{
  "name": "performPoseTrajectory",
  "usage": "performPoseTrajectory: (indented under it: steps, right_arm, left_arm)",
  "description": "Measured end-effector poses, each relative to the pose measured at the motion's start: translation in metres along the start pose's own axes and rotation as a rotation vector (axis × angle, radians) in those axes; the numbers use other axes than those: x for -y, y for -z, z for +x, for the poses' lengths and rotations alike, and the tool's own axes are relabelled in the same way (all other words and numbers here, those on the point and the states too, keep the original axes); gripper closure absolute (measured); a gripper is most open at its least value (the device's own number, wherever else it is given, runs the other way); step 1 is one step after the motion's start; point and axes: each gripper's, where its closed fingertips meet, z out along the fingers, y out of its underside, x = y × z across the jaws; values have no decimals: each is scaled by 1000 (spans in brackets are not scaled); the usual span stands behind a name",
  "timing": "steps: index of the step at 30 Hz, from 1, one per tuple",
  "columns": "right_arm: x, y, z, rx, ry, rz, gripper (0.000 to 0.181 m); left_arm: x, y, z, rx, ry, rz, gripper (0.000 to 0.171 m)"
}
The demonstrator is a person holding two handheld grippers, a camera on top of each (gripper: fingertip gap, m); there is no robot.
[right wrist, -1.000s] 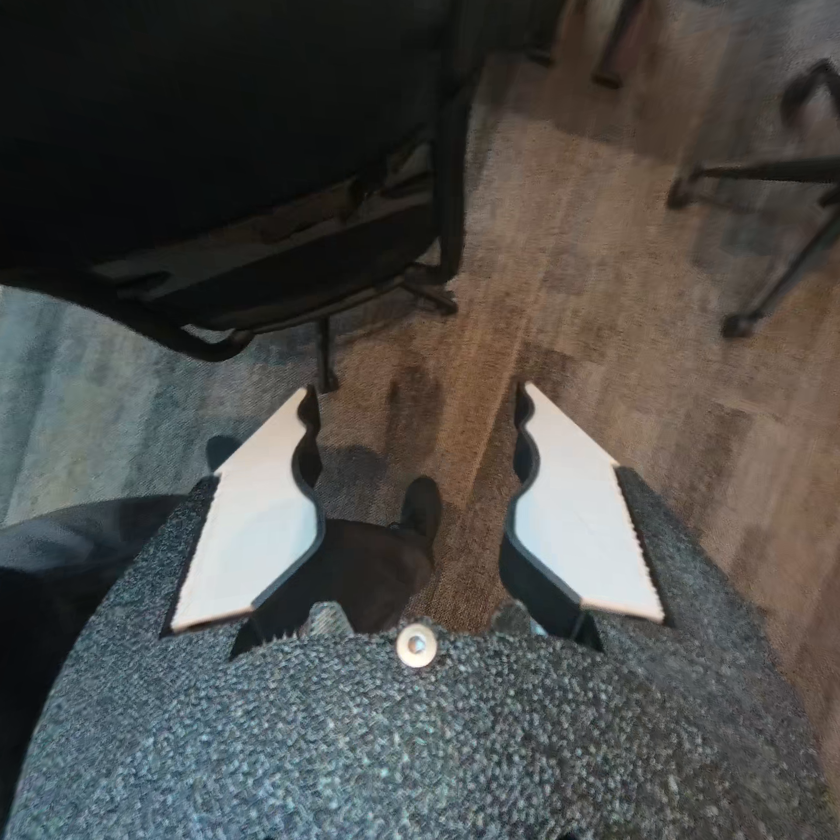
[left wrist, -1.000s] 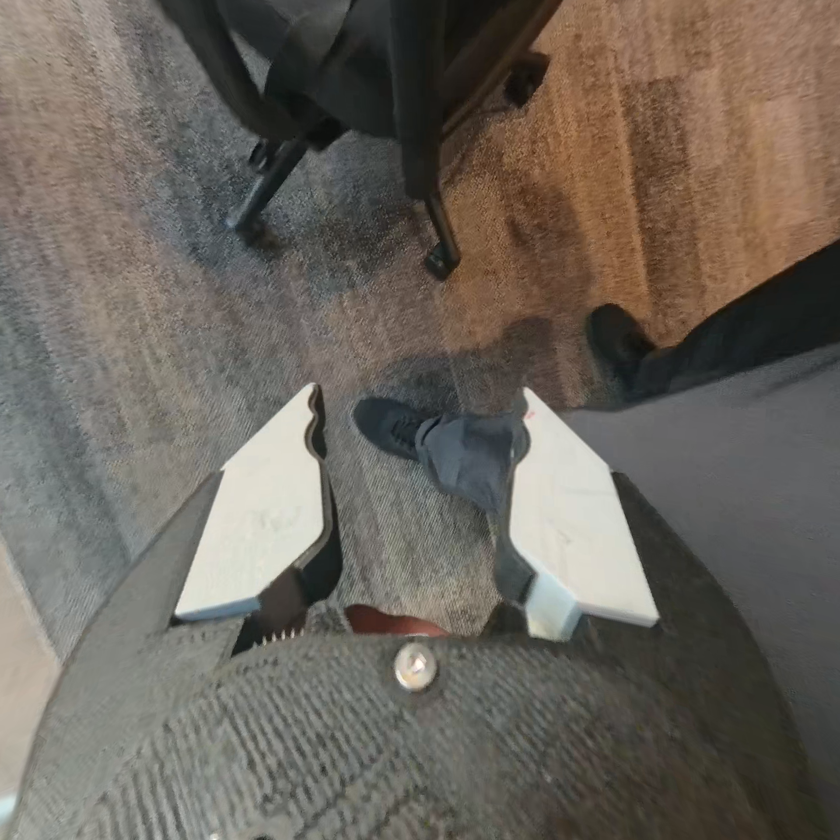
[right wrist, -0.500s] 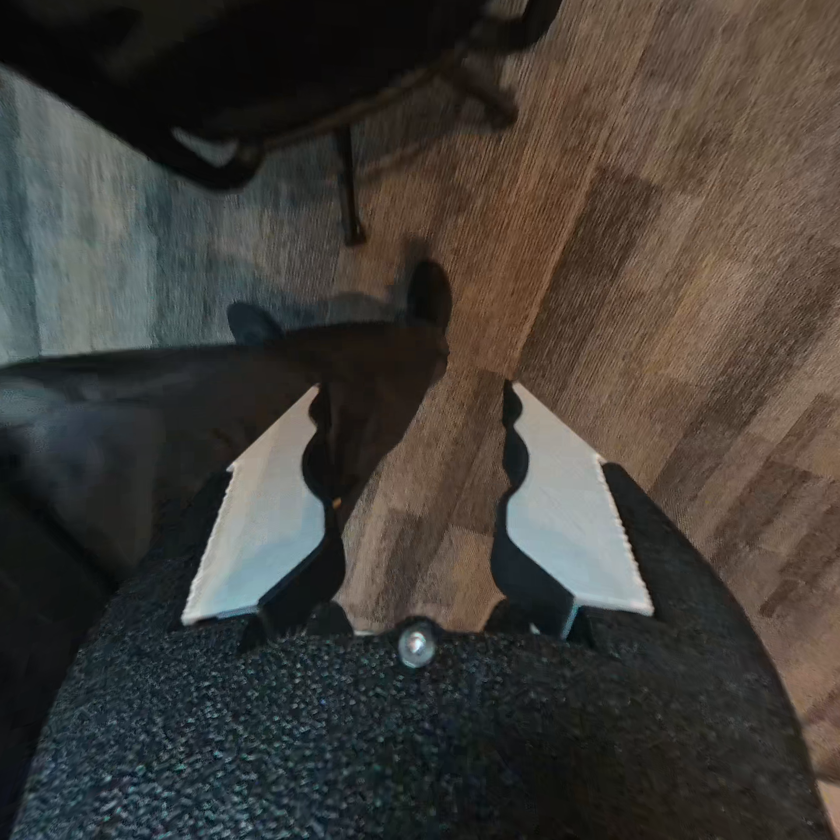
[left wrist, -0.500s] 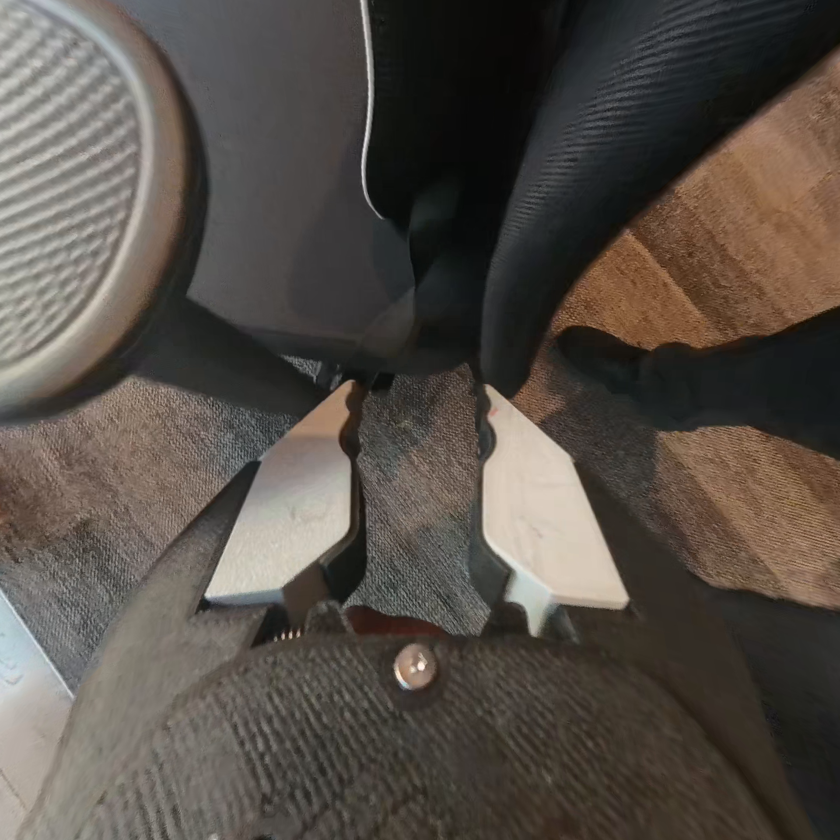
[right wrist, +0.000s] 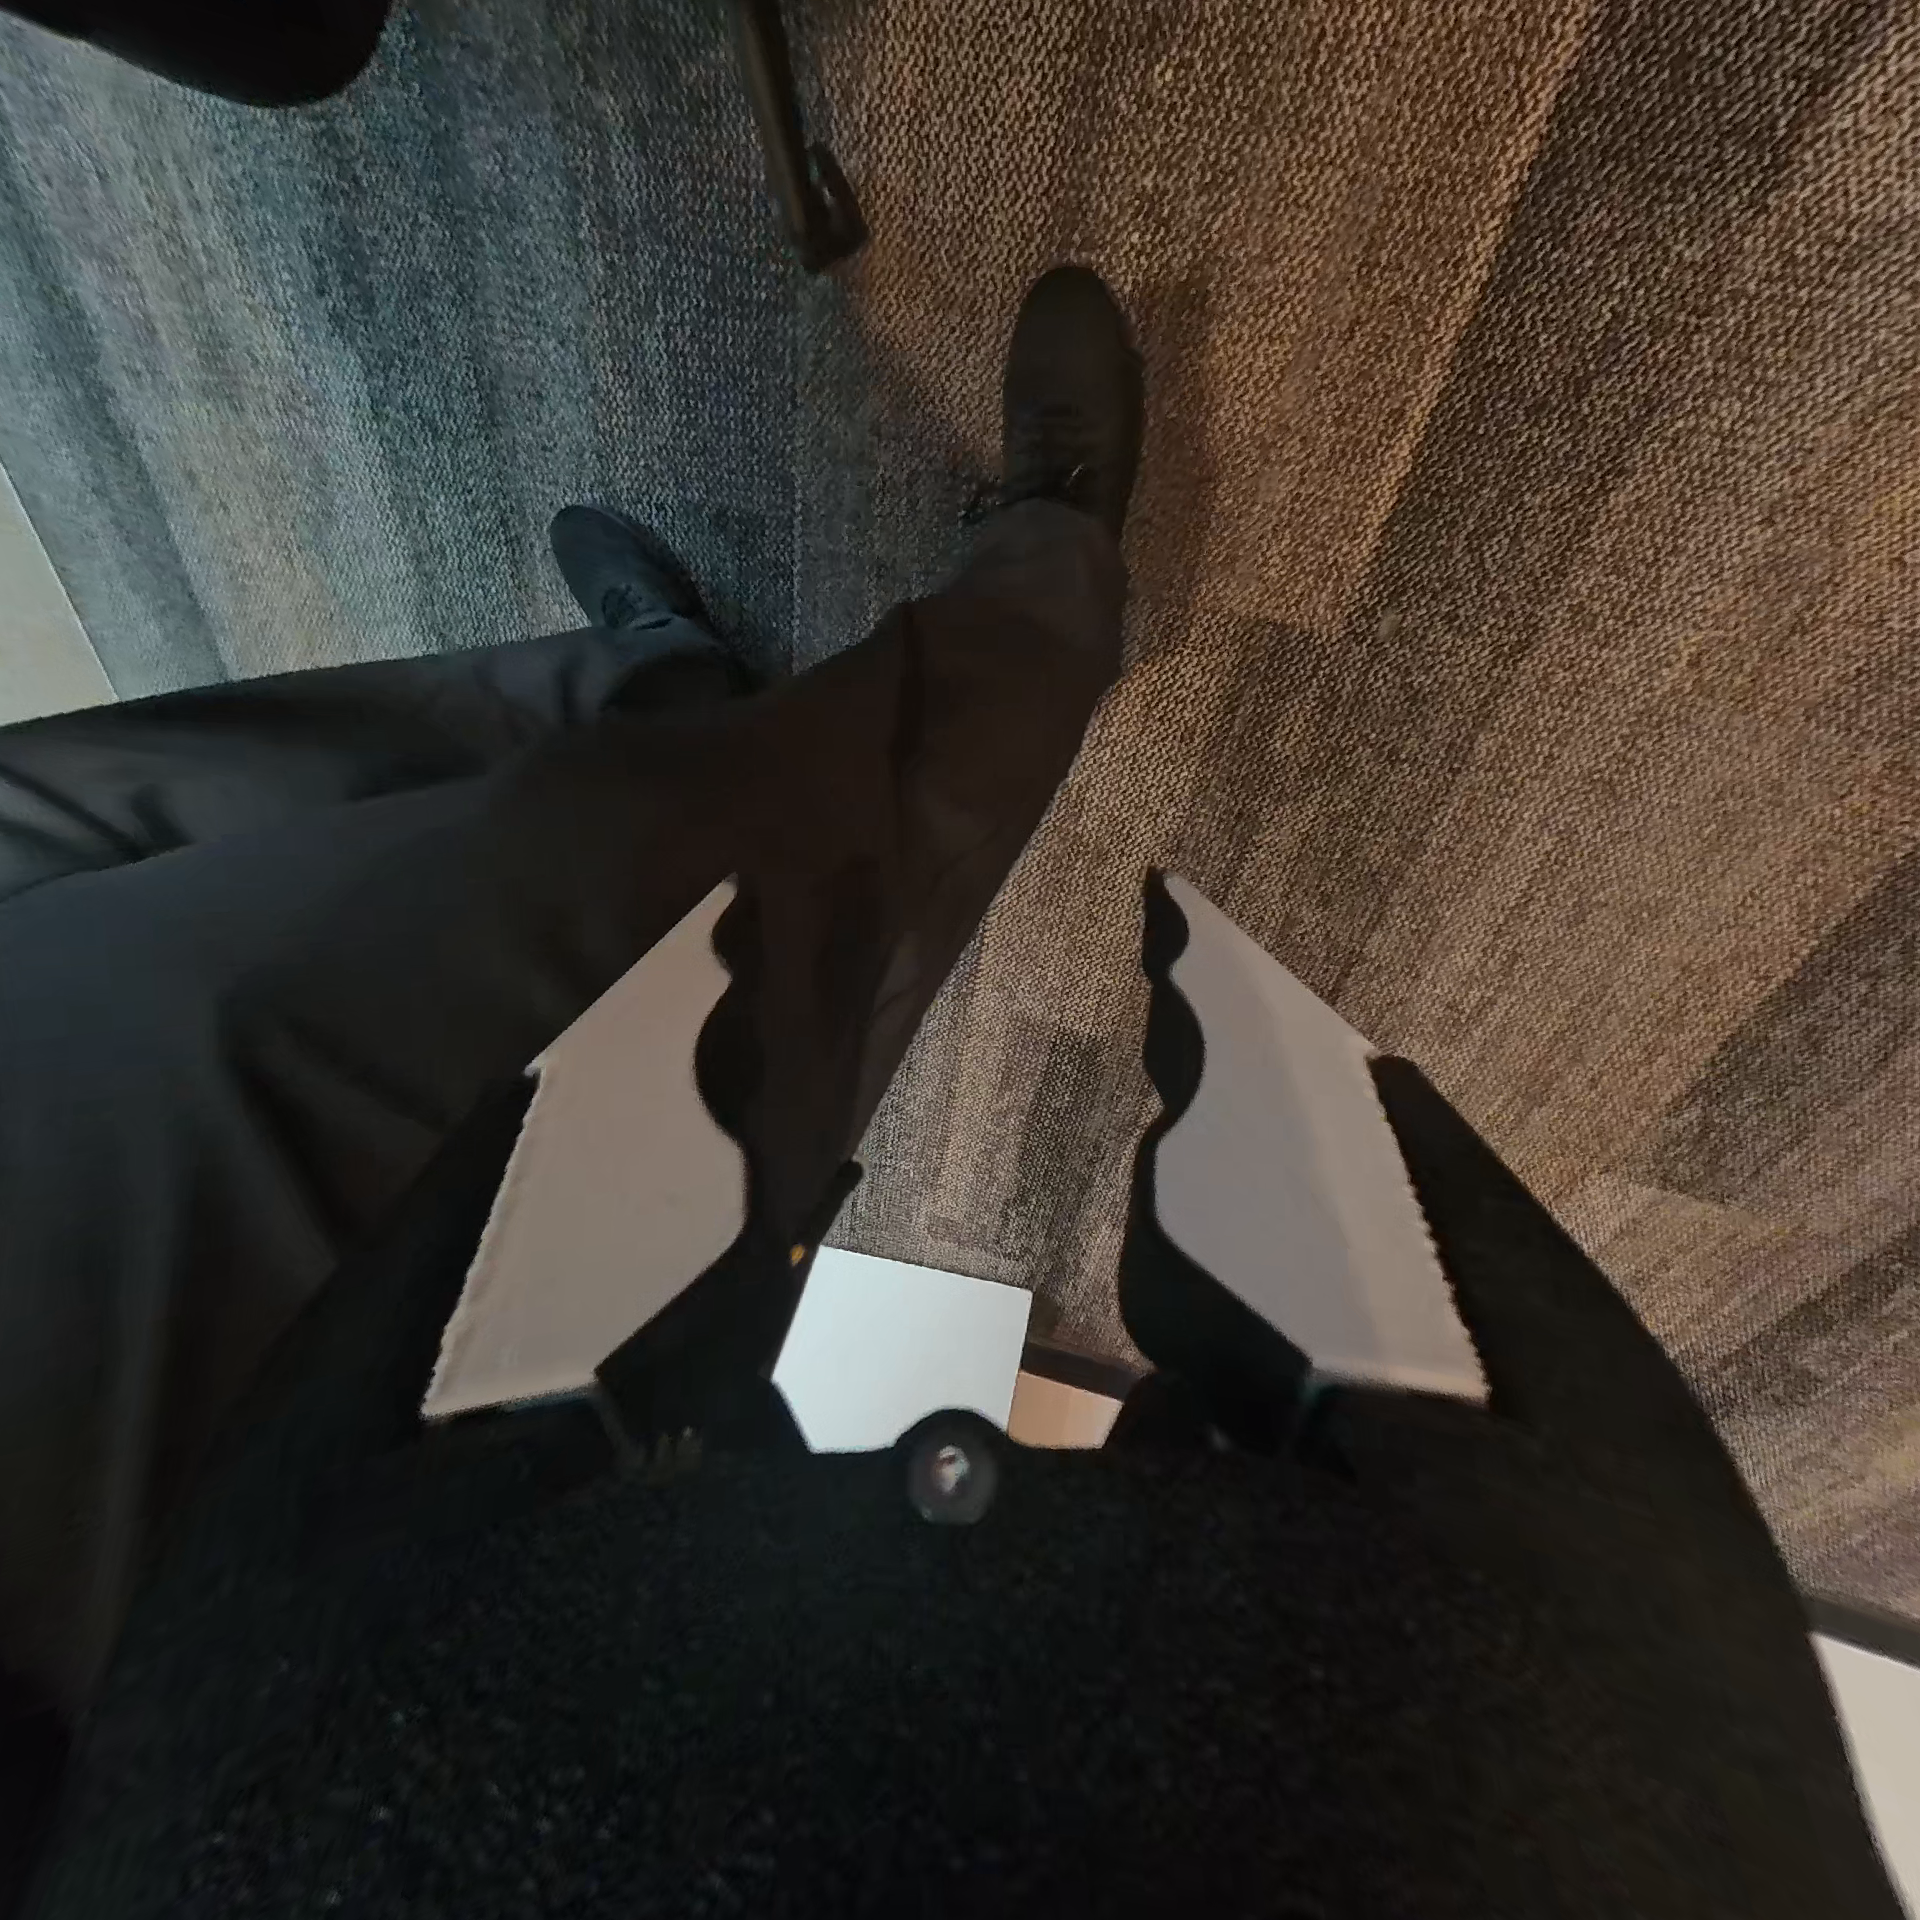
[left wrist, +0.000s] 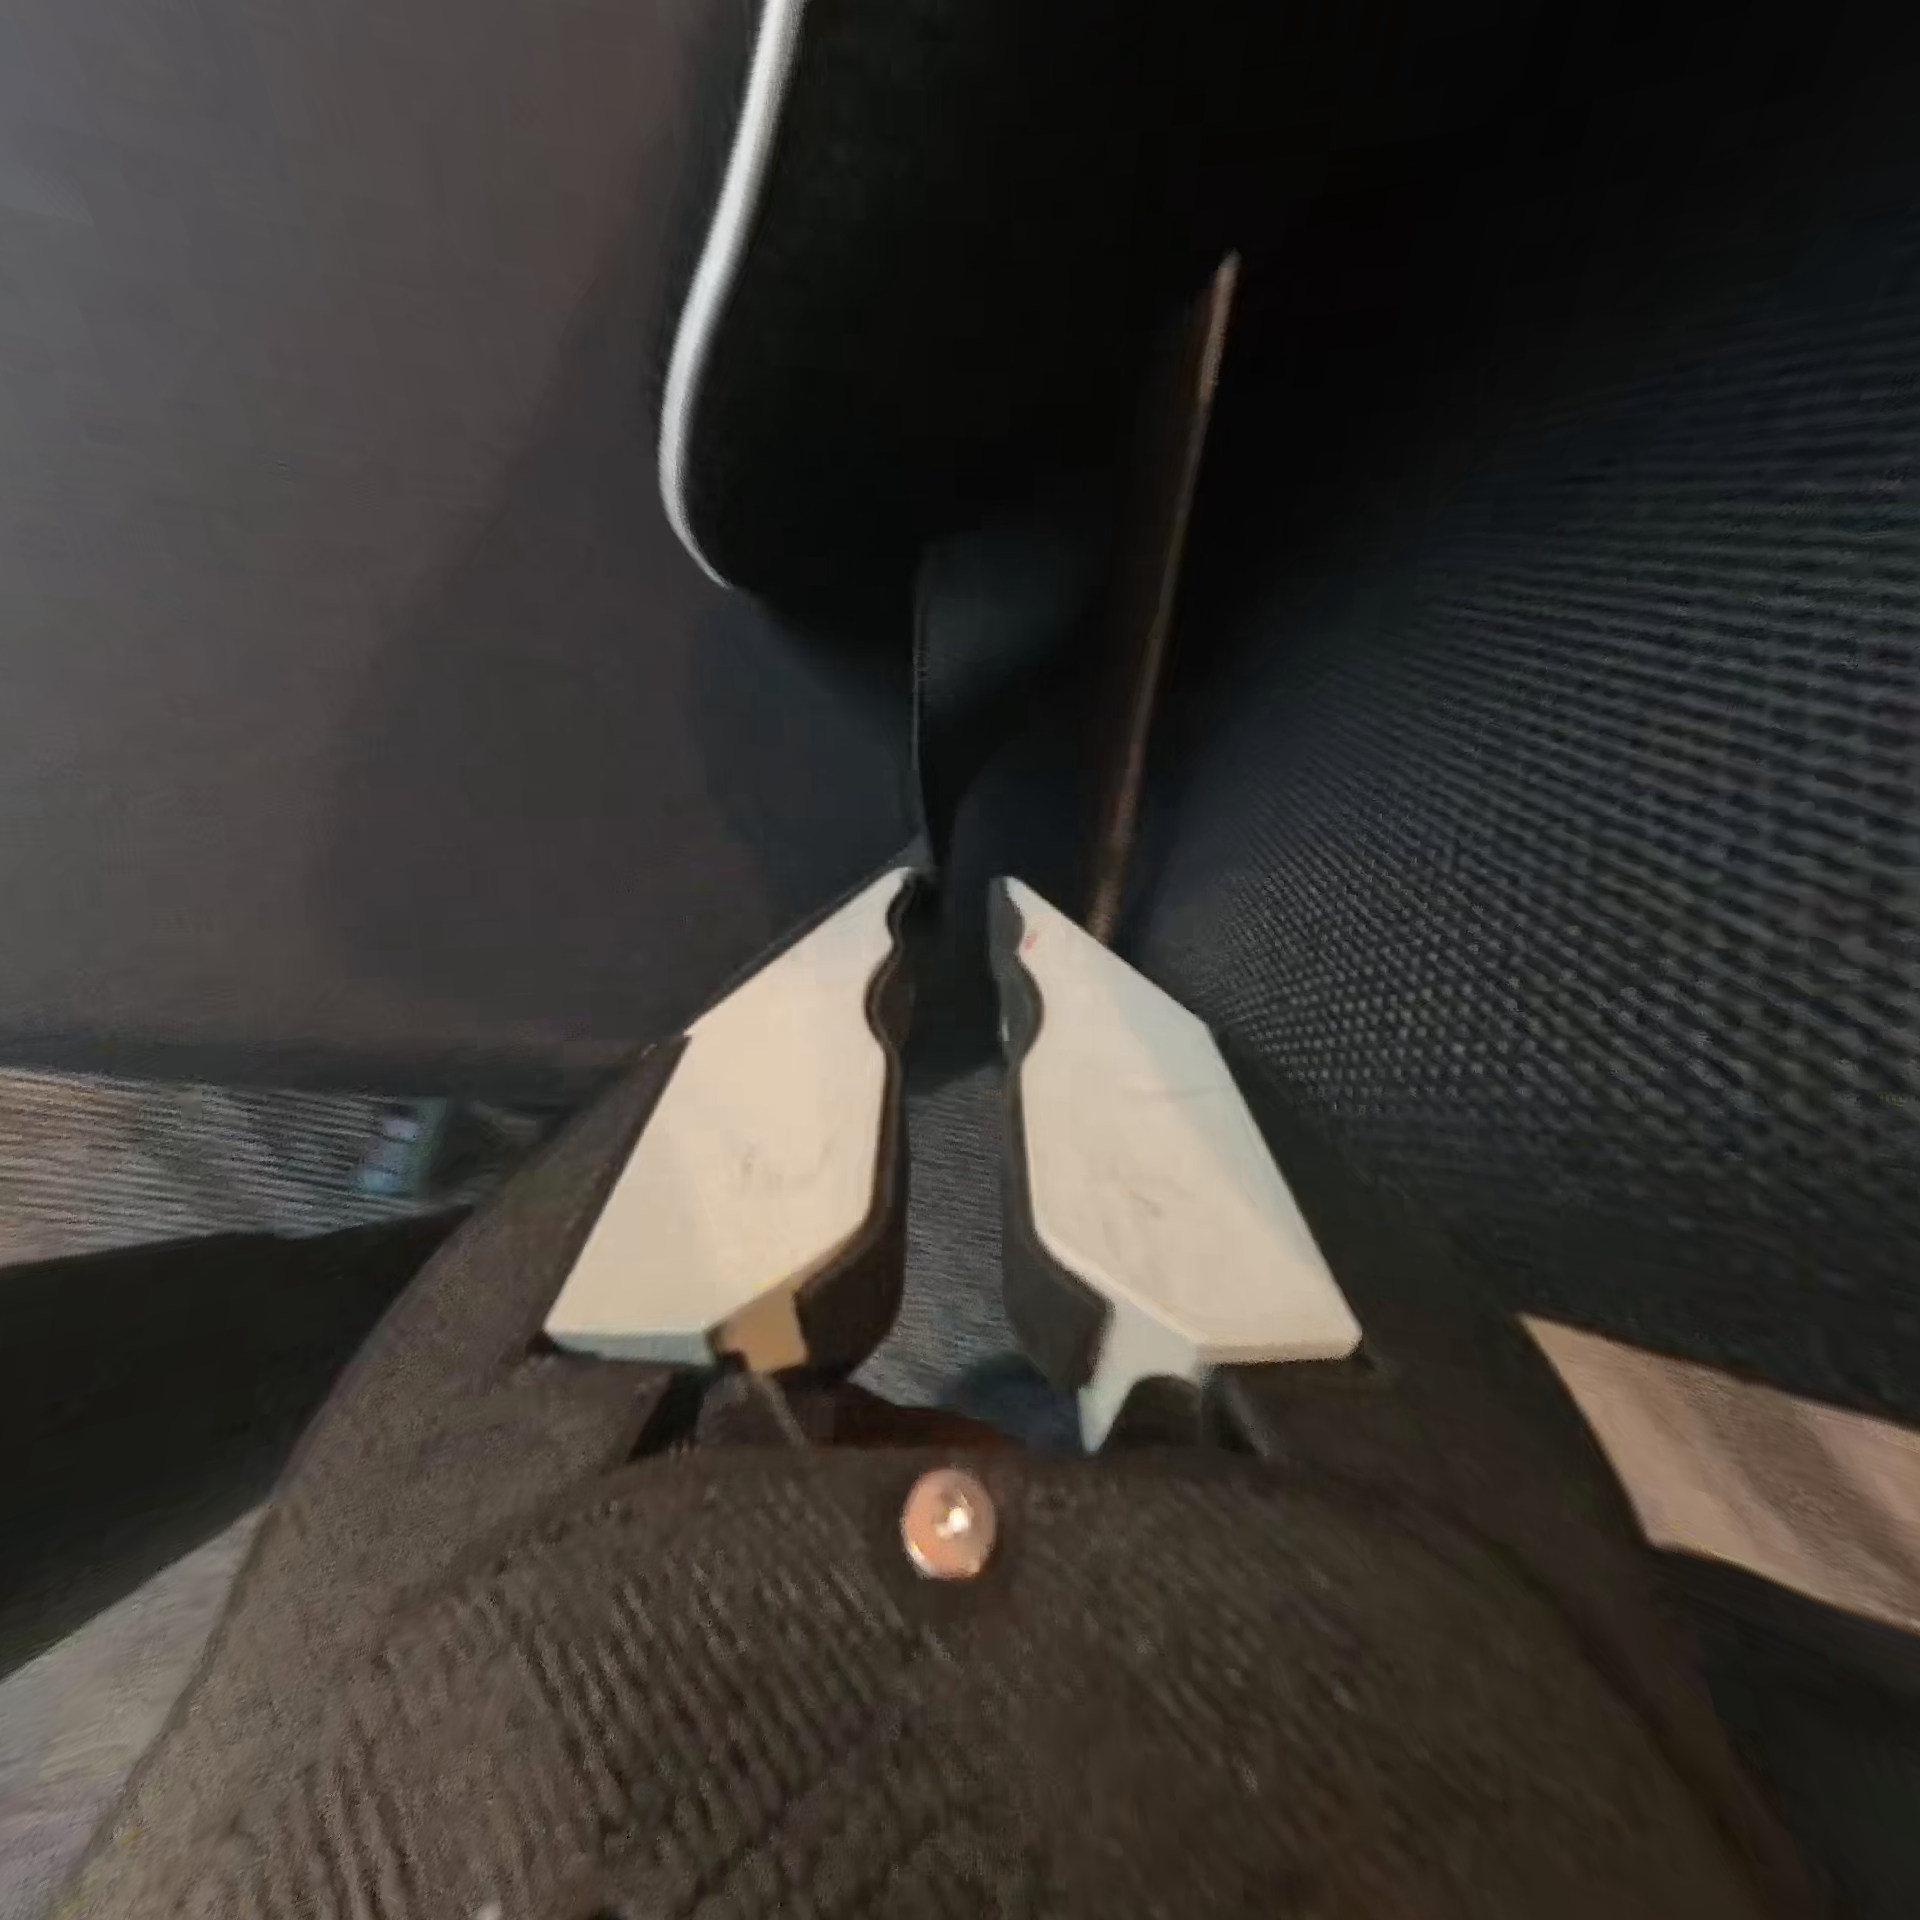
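Note:
In the left wrist view my left gripper [left wrist: 958, 885] is closed to a narrow slit around a dark fabric fold [left wrist: 951, 665] that hangs down into its tips. Above the fold is a black padded piece with white piping [left wrist: 694, 343]. A black mesh fabric [left wrist: 1558, 852] is close on the right, beside a thin metal rod [left wrist: 1169, 582]. In the right wrist view my right gripper [right wrist: 951, 881] is open and empty. It points down at the carpet [right wrist: 1455, 520], above a person's leg in dark trousers [right wrist: 831, 790] and a black shoe [right wrist: 1070, 384].
A second dark shoe [right wrist: 613, 571] stands on the grey carpet. A black chair leg with a foot [right wrist: 816, 197] is at the top. A white flat surface [right wrist: 904, 1340] lies under the right gripper. A dark grey panel [left wrist: 312, 520] fills the left wrist view's left.
The left gripper has moved in close to the dark fabric and its jaws have narrowed from wide open to a slit. The right gripper has tilted down over the leg and stays open.

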Motion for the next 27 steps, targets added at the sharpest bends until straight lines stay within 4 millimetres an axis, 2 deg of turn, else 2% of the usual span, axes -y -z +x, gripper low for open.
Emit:
performPoseTrajectory:
  steps: [2,3,5,7,9,11,14,17,19,20,22,24,25,26,27]
  right_arm:
    - [4,3,10,10,0,-3,109]
    - [6,6,14,11,9,-1,109]
    - [12,11,16,26,43,3,110]
    - [10,10,12,45,111,-25,111]
    - [3,3,-1,77,213,-75,114]
    - [-6,-13,-20,112,334,-143,114]
    - [-20,-39,-73,219,521,-228,121]
    - [-40,-66,-127,285,783,-294,133]
    - [-47,-82,-156,316,1016,-301,151]
    - [-47,-91,-166,317,1121,-311,147]
    - [-38,-110,-180,295,1288,-343,114]
    - [-29,-119,-185,315,1369,-434,90]
    - [-32,-113,-186,388,1369,-517,92]
    - [-36,-101,-184,468,1361,-620,112]
    - [-29,-92,-181,489,1362,-648,122]
  left_arm:
    - [-11,-1,13,-131,86,-56,164]
    - [-15,1,18,-168,102,-69,171]
    - [-18,15,25,-237,140,-67,171]
    - [-32,29,29,-280,194,-133,171]
    - [-44,38,33,-304,195,-155,171]
    - [-49,41,30,-299,184,-143,171]
    - [-47,54,33,-405,243,-68,171]
    - [-21,91,28,-639,504,188,171]
    - [-28,99,27,-705,532,209,171]
    - [-34,100,36,-764,532,181,171]
    - [-37,112,50,-892,550,174,171]
    - [-33,126,44,-942,593,239,171]
    - [-33,130,41,-947,608,250,171]
    - [-33,135,41,-960,618,250,171]
    - [-32,137,42,-977,625,244,171]
